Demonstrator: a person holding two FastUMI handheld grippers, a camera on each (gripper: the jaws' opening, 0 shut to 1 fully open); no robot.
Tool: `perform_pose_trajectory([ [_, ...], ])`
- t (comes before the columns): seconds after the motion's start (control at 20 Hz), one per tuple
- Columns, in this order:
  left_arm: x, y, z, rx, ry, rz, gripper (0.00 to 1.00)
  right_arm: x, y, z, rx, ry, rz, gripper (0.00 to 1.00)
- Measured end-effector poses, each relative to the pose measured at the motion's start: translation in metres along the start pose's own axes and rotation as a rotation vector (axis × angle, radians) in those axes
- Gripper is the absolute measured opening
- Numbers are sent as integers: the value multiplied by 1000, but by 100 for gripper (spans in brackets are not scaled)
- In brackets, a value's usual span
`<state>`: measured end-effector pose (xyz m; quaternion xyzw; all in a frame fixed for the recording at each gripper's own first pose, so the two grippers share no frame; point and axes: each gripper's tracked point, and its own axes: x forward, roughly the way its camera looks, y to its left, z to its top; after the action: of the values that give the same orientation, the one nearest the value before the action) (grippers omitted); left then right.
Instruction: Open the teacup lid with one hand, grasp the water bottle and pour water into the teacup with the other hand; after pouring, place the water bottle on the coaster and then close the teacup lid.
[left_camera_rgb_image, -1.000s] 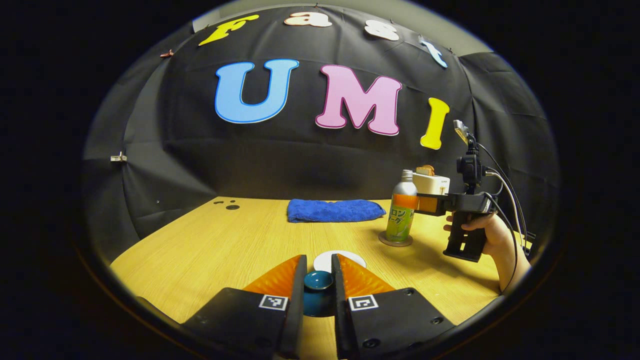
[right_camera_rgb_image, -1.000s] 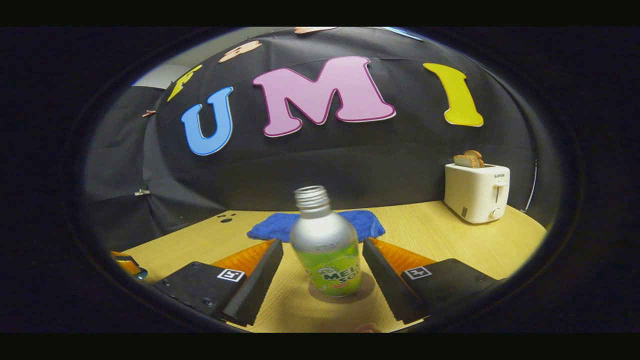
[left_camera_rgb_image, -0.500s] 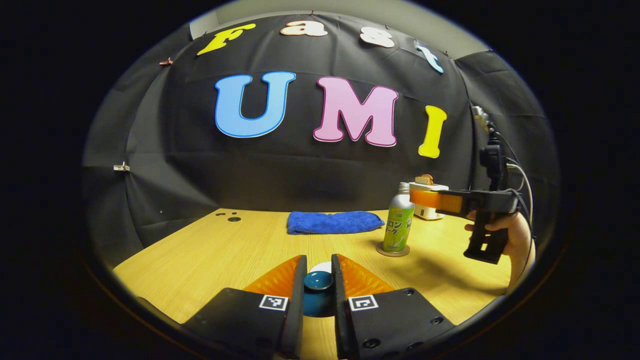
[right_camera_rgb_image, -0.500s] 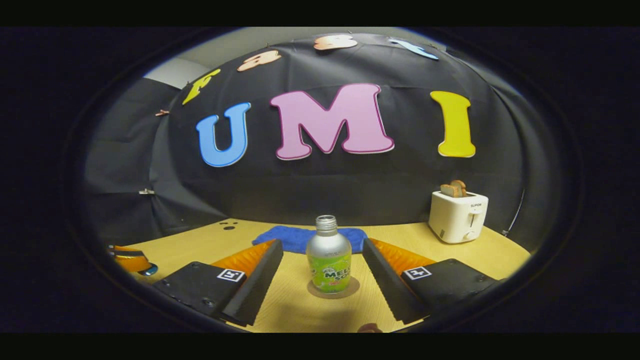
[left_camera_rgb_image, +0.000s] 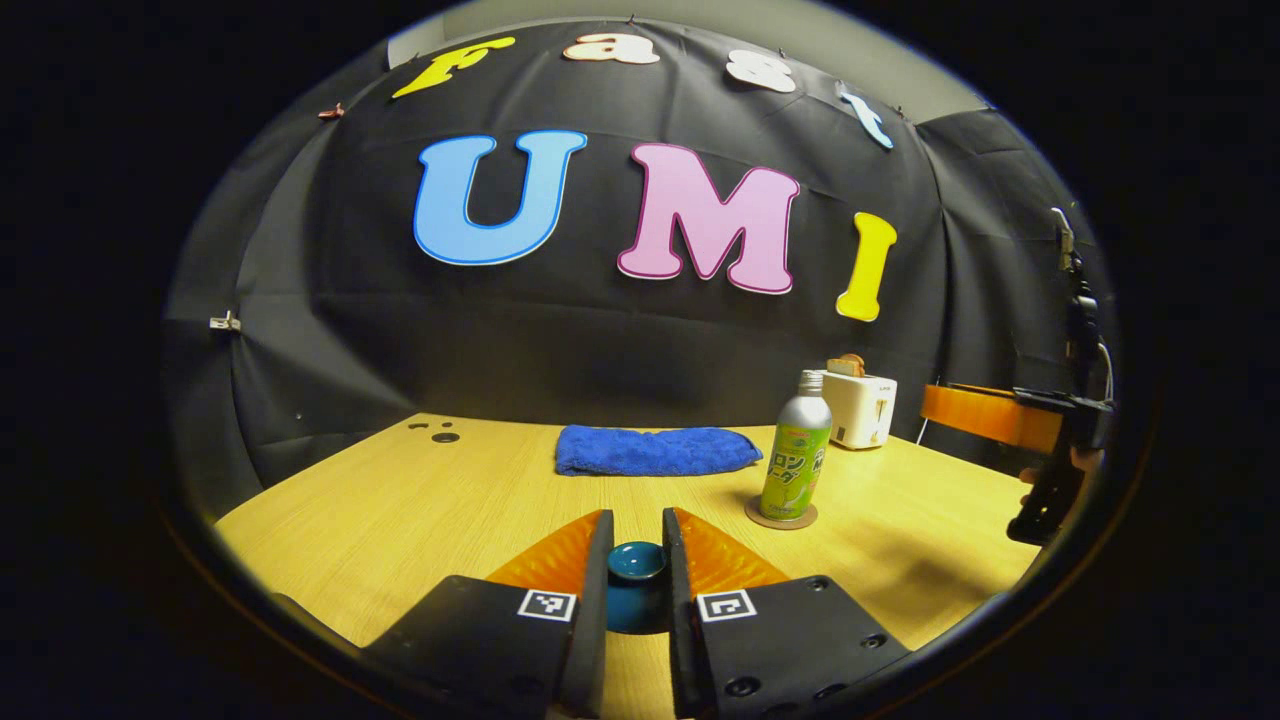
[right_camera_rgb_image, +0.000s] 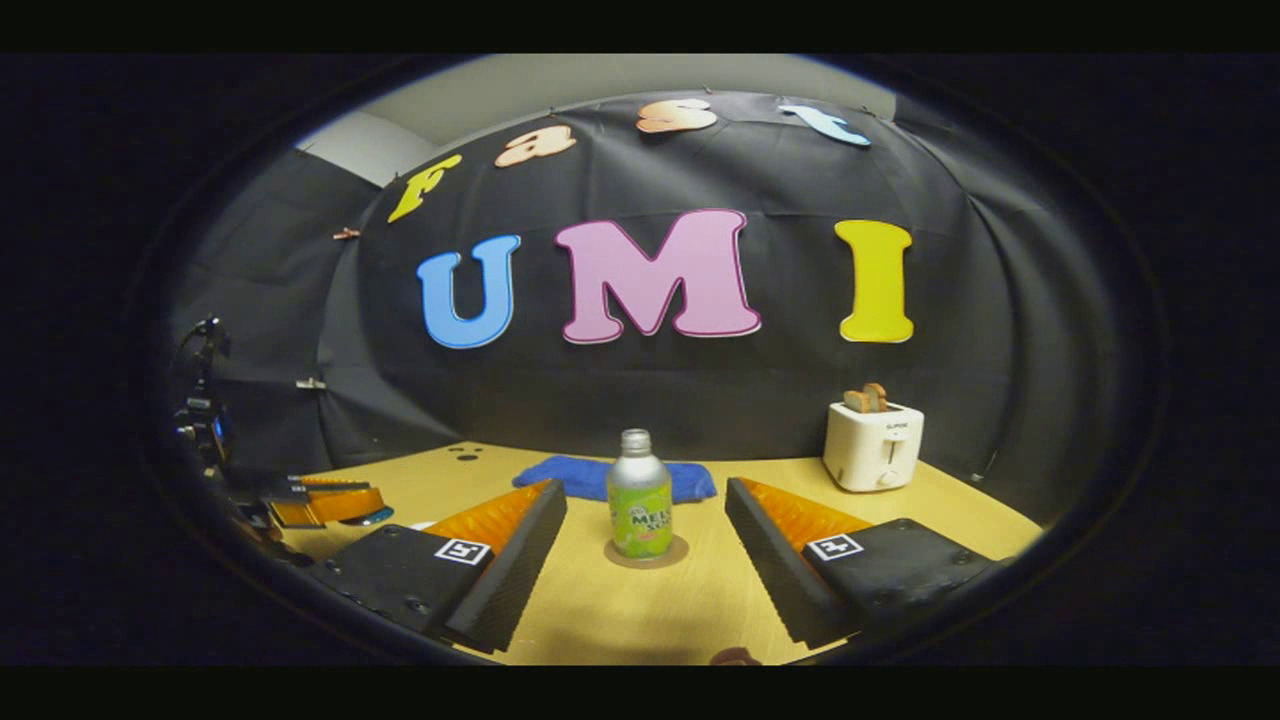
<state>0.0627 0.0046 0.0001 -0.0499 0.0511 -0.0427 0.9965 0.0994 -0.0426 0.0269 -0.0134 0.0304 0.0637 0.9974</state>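
**Lid in one gripper, bottle on its coaster**

In the left gripper view, we see our left gripper (left_camera_rgb_image: 637, 545) at the bottom middle of the frame. Its two orange fingers are close together and press on the knob of the dark teal round teacup lid (left_camera_rgb_image: 636, 562). We cannot tell if the lid sits on a cup.

The silver metal water bottle with the green label (left_camera_rgb_image: 796, 446) stands upright right of the middle. It rests on the small round brown coaster (left_camera_rgb_image: 781, 515) on the light wooden table (left_camera_rgb_image: 400, 500). Its top has no cap.

In the right gripper view, our right gripper (right_camera_rgb_image: 645, 500) is at the bottom middle with its fingers wide apart. The bottle (right_camera_rgb_image: 639, 495) stands between them, farther off, and they do not touch it.

Behind the bottle lies a folded blue towel (left_camera_rgb_image: 655, 450). A white toaster with toast (right_camera_rgb_image: 873, 445) stands at the right.
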Motion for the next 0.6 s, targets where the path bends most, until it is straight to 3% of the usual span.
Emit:
perform_pose_trajectory([
  [0.3, 31, -1, -21, 41, 68, -12, 30, -11, 13, -48, 13, 87, 42, 99],
  [0.6, 51, -11, -30, 56, 100, -38, 30, -11, 37, -58, 31, 100, 98, 99],
])
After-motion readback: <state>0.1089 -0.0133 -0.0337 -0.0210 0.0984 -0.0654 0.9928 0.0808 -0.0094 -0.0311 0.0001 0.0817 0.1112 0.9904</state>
